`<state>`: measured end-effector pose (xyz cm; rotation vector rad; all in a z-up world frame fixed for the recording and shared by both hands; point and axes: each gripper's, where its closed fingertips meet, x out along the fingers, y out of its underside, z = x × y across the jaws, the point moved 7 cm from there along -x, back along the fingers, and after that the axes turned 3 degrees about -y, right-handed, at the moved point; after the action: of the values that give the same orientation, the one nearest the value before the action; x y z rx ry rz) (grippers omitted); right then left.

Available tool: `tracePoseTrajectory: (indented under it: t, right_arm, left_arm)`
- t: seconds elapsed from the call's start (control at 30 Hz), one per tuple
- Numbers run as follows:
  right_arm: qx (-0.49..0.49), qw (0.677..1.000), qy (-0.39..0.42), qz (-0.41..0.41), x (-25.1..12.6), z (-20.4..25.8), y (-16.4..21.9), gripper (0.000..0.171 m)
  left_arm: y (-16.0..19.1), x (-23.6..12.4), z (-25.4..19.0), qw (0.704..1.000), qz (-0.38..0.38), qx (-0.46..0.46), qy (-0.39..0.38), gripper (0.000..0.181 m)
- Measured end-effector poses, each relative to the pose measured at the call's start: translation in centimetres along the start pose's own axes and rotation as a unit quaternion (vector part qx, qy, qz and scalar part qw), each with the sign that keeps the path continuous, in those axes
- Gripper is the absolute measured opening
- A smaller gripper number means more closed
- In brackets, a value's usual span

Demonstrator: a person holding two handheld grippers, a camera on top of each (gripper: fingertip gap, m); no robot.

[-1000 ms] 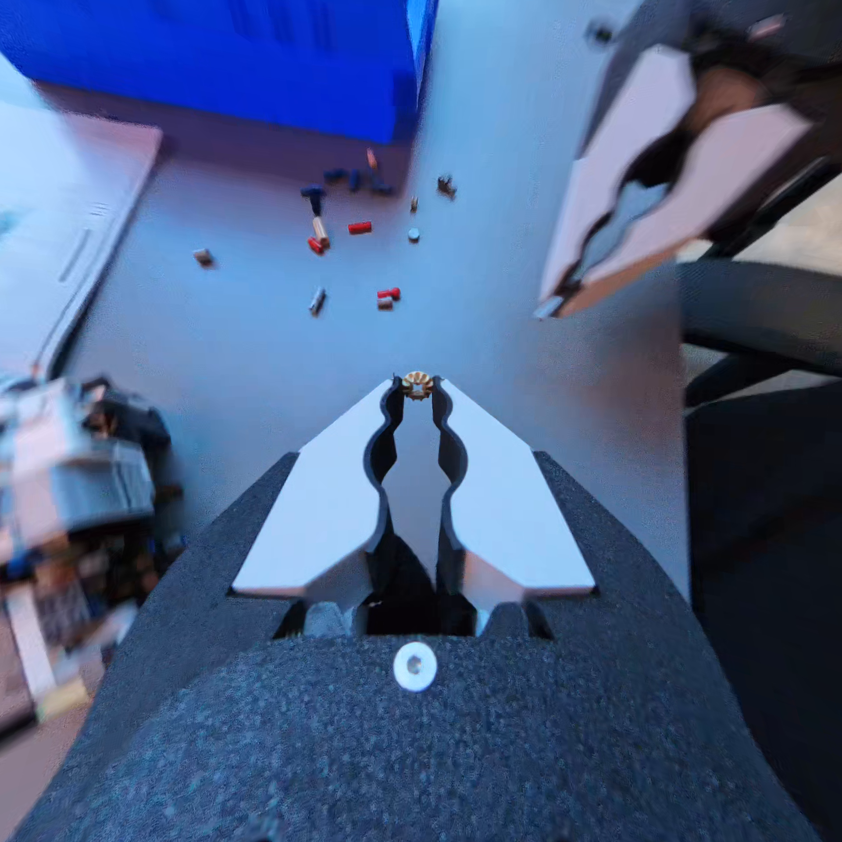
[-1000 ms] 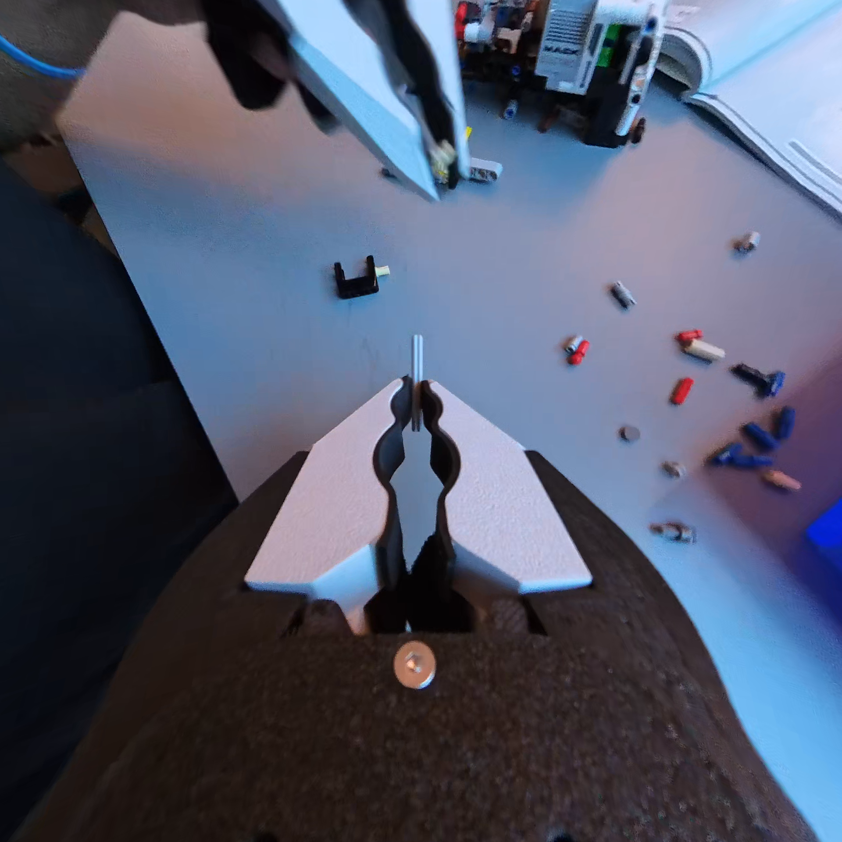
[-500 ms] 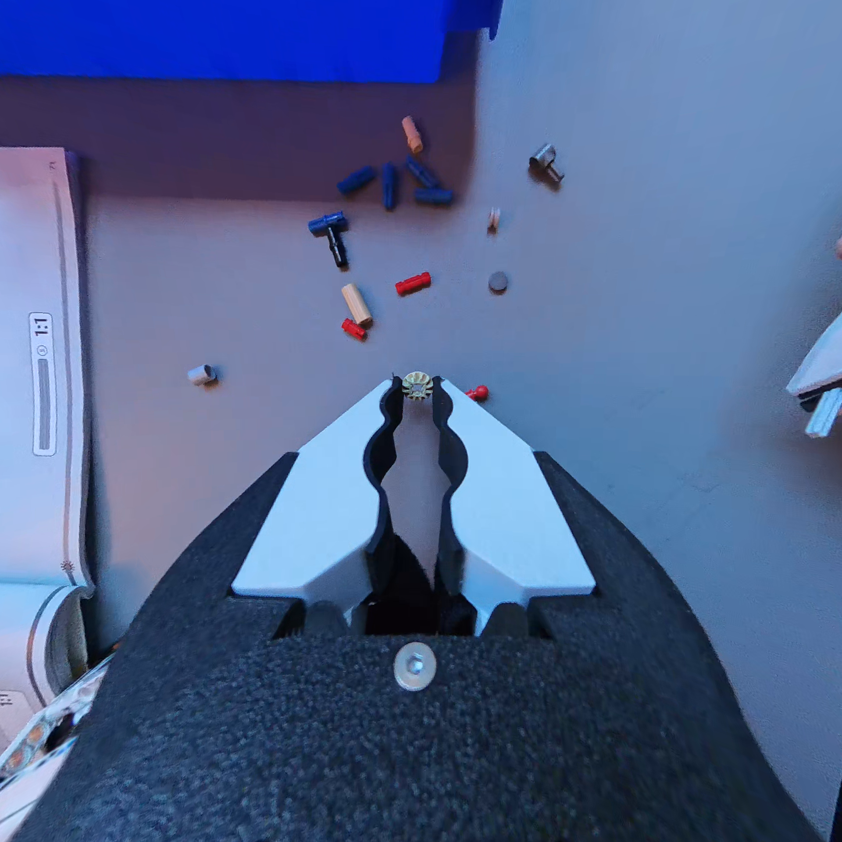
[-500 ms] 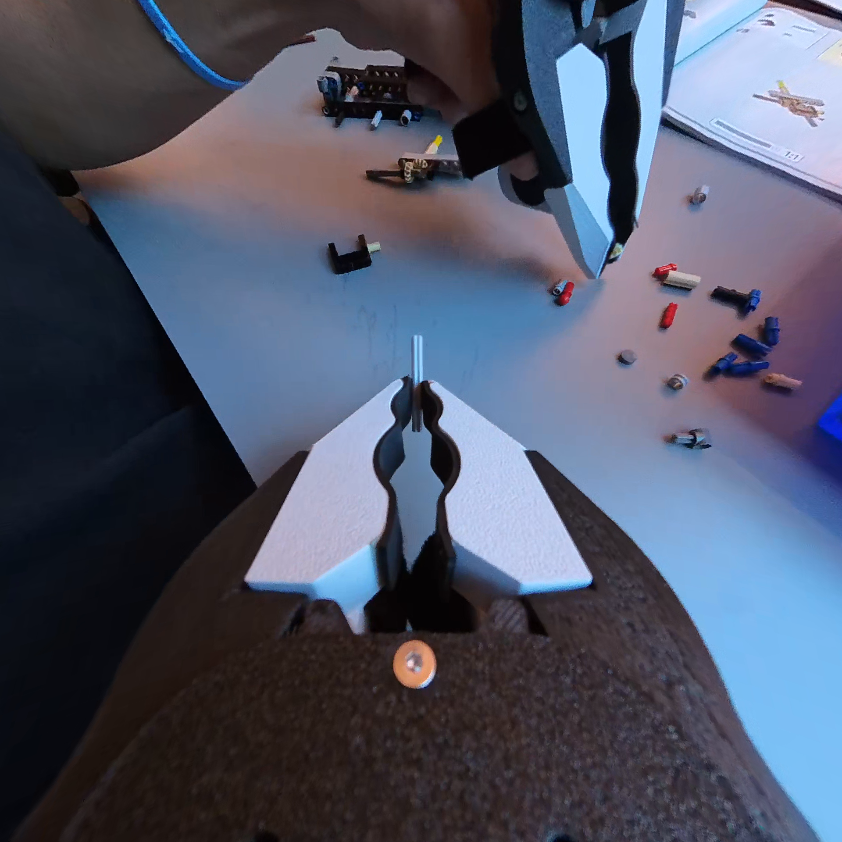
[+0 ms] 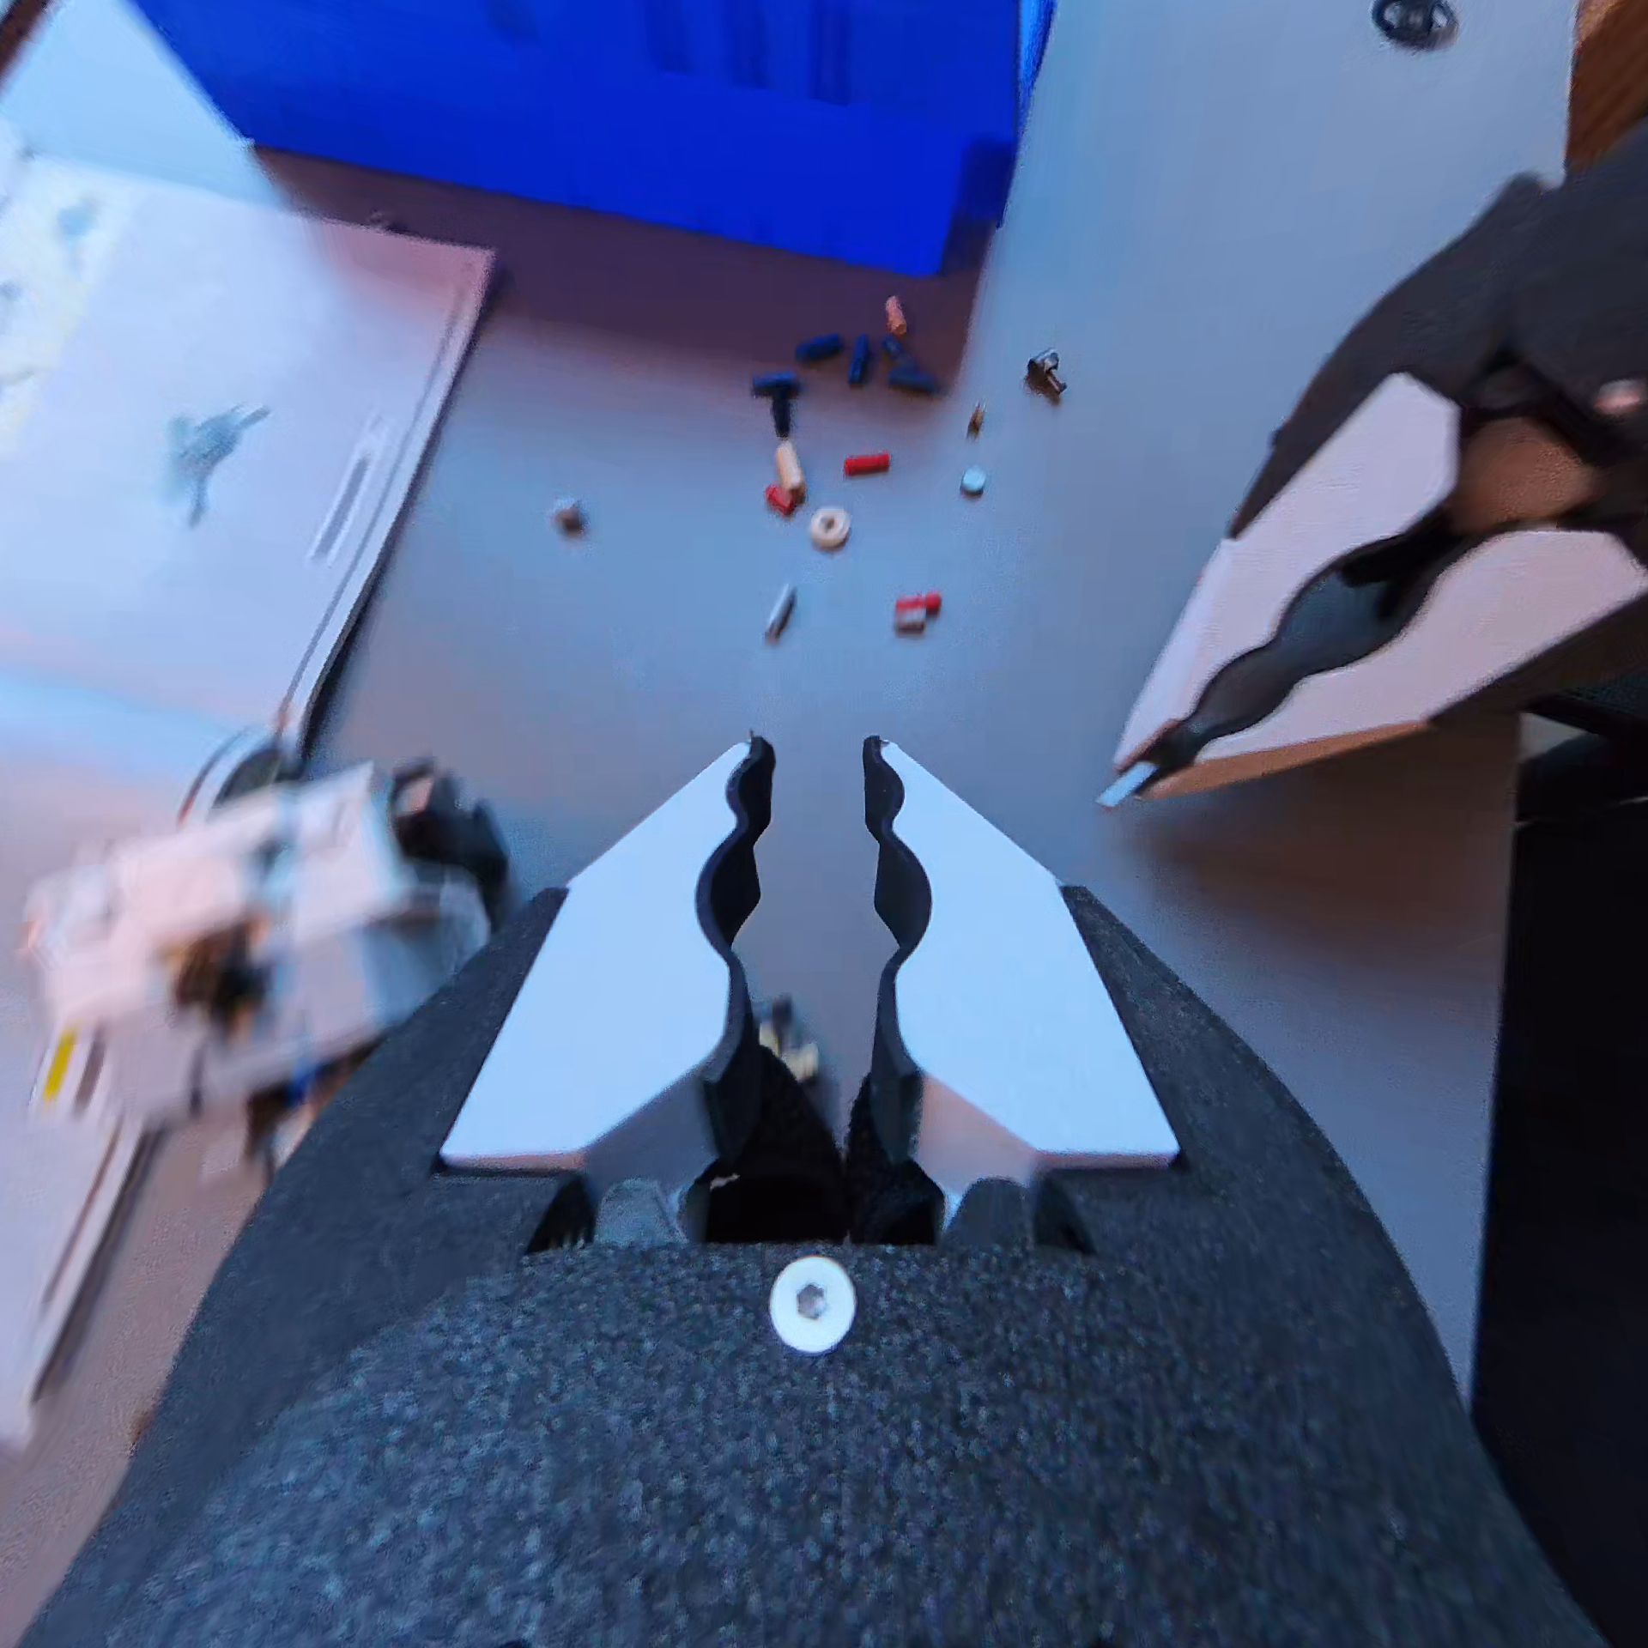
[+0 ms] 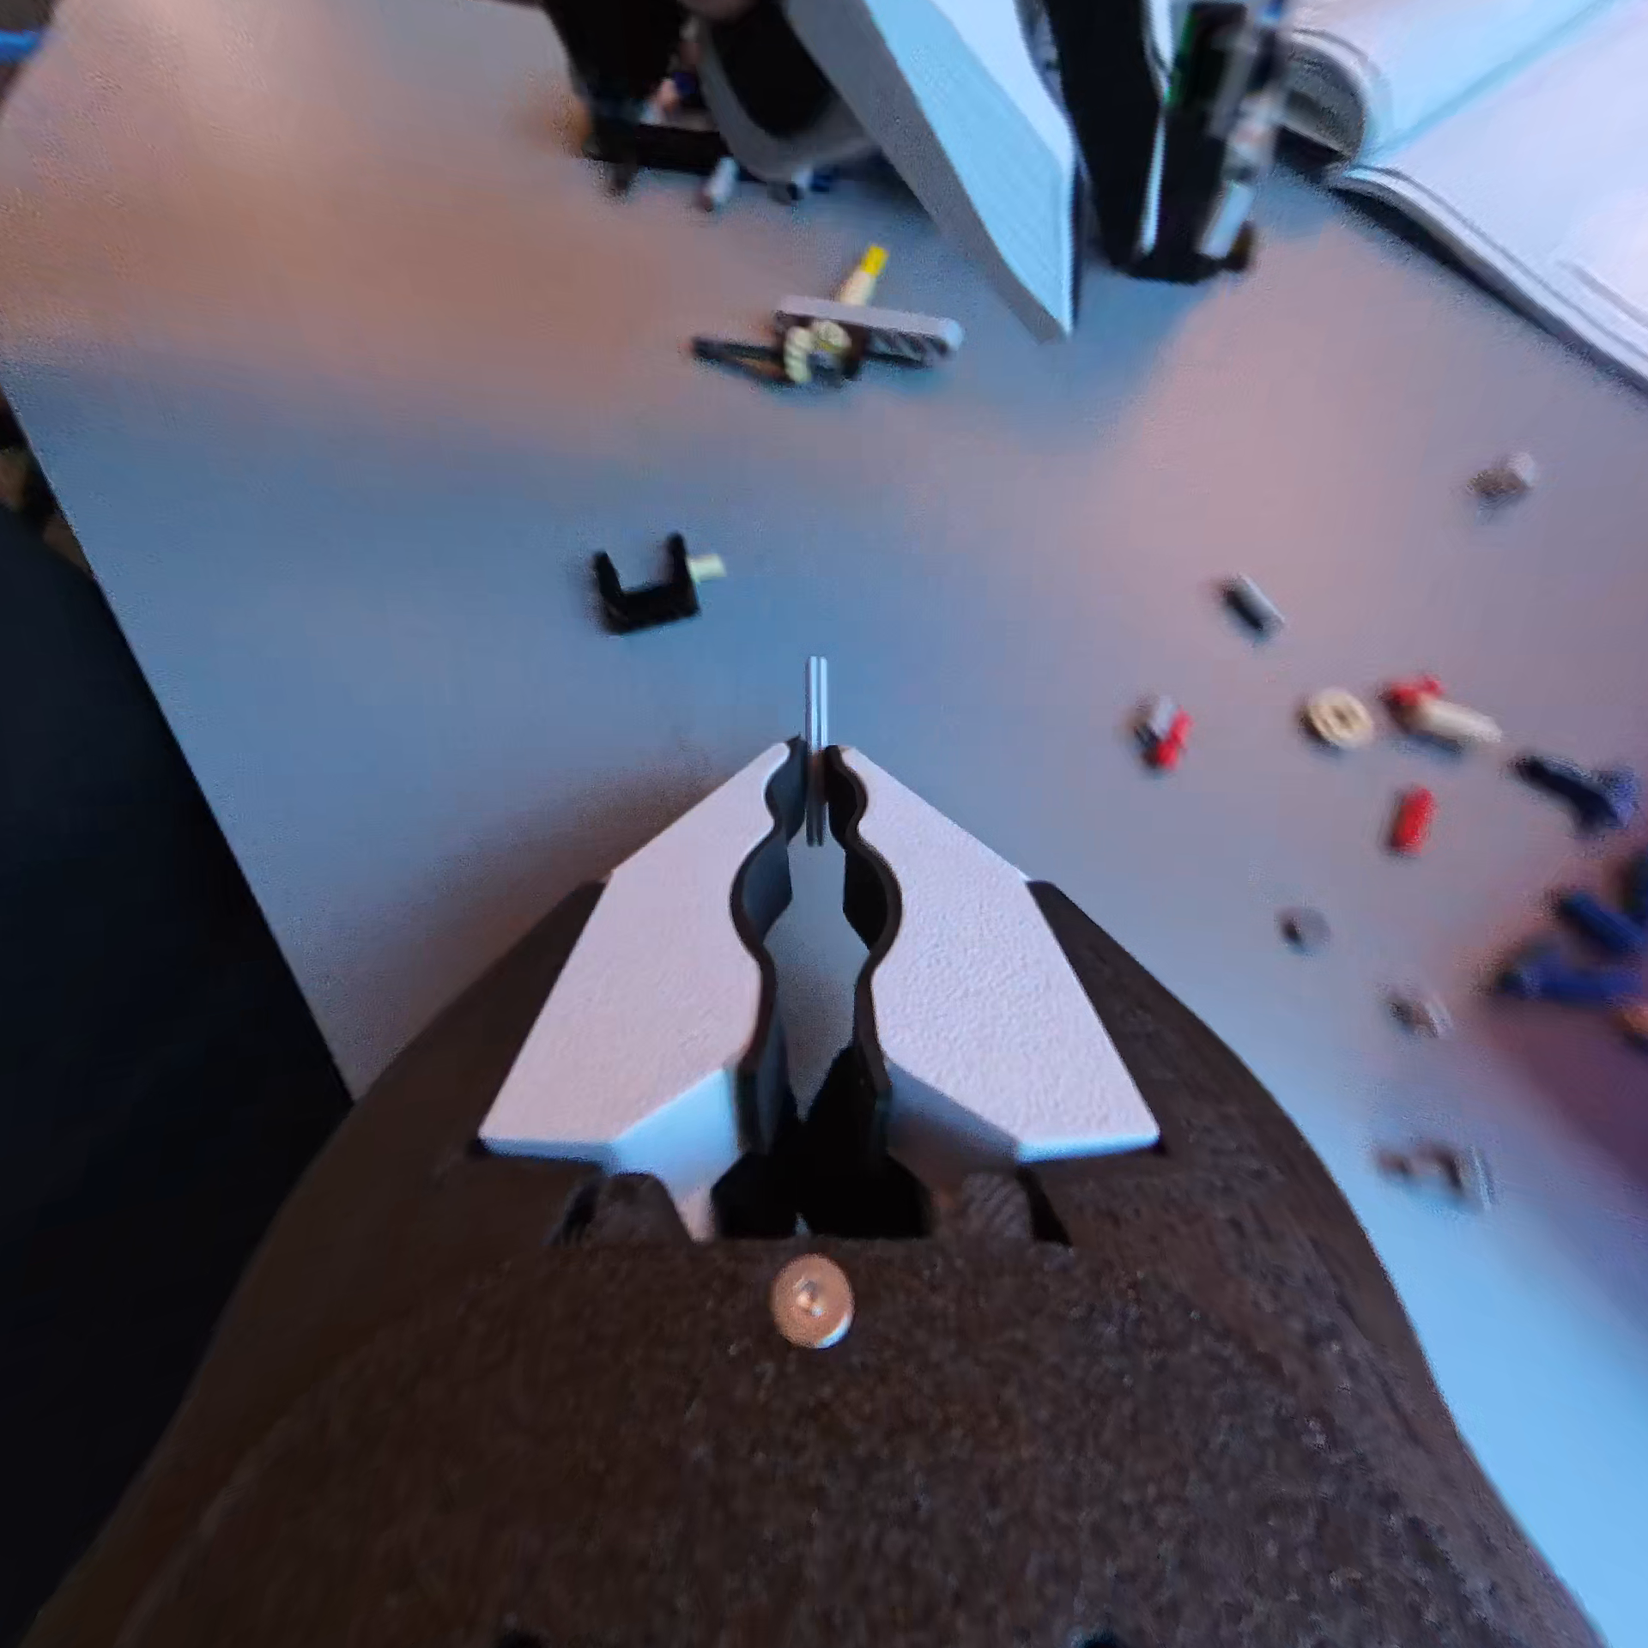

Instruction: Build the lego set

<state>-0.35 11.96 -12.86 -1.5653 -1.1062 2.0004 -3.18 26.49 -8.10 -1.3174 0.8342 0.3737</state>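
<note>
My left gripper (image 5: 811, 749) is open and empty above the grey table. A tan gear (image 5: 829, 528) lies on the table among loose red, blue and tan pins ahead of it; the gear also shows in the right wrist view (image 6: 1335, 718). My right gripper (image 6: 813, 753) is shut on a thin grey axle (image 6: 815, 704) that sticks out past its tips. In the left wrist view the right gripper (image 5: 1150, 776) hangs at the right with the axle (image 5: 1125, 786) at its tip. The part-built white and black model (image 5: 223, 936) is blurred at the left.
An open instruction booklet (image 5: 178, 428) lies at the left and a blue bin (image 5: 624, 116) at the back. A black U-shaped piece (image 6: 646, 589) and a small sub-assembly (image 6: 838, 339) lie ahead of the right gripper. A dark chair (image 5: 1578, 1070) is beyond the table edge.
My left gripper has opened and let go of the tan gear, which now lies among the pins. The left gripper has pulled back and up. The right gripper still holds the axle.
</note>
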Motion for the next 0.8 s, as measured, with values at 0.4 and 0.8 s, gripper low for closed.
tracePoseTrajectory:
  t: [0.4,0.8]
  right_arm:
    - [-0.165,0.973,-0.13,0.096,9.6,3.4,-6.9,0.003]
    - [-0.152,0.964,-0.169,0.138,10.6,4.1,-7.9,0.009]
  left_arm:
    - [21.3,-18.0,-2.2,0.912,-0.14,-0.304,-0.239,0.017]
    - [26.5,-20.4,3.3,0.895,-0.052,-0.29,-0.336,0.02]
